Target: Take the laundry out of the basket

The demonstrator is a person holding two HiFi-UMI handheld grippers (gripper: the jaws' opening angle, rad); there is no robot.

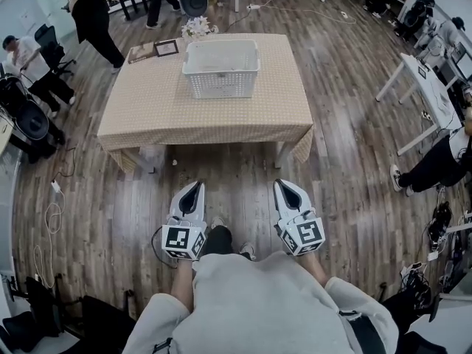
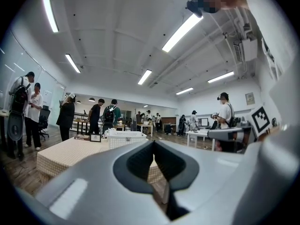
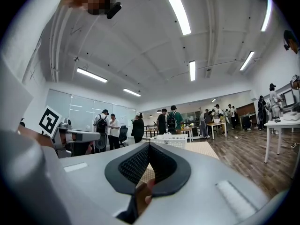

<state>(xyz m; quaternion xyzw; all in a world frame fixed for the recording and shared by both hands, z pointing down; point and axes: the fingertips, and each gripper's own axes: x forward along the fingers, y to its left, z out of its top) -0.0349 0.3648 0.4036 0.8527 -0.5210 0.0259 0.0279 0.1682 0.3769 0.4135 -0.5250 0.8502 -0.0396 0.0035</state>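
1. Basket (image 1: 221, 68), white and latticed, stands on the far half of the worktop (image 1: 147, 113) in the head view. The worktop wears a checked tan cloth. What lies inside the basket cannot be made out. Behind the basket on the worktop are a small picture frame (image 1: 166, 48) and a bunch of white flowers (image 1: 198, 26). The left tool (image 1: 194, 188) and the right tool (image 1: 283, 186) are held side by side over the wooden floor (image 1: 346, 161). They are well short of the worktop's near edge, and both point toward it.

2. In the left gripper view, the left tool (image 2: 153, 142) has its jaws pressed together tip to tip, with nothing between them. Beyond the tips the basket (image 2: 126, 138) sits on the cloth-covered worktop (image 2: 65, 156), well apart from the tool. Several people stand behind the worktop, farther down the room.

3. In the right gripper view, the right tool (image 3: 148, 144) is likewise pressed together and pinches nothing. The basket (image 3: 172, 140) shows just above the tips in the picture — far off, on the worktop (image 3: 201, 149). At the left edge the left tool (image 3: 93, 135) is held level and points the same way.
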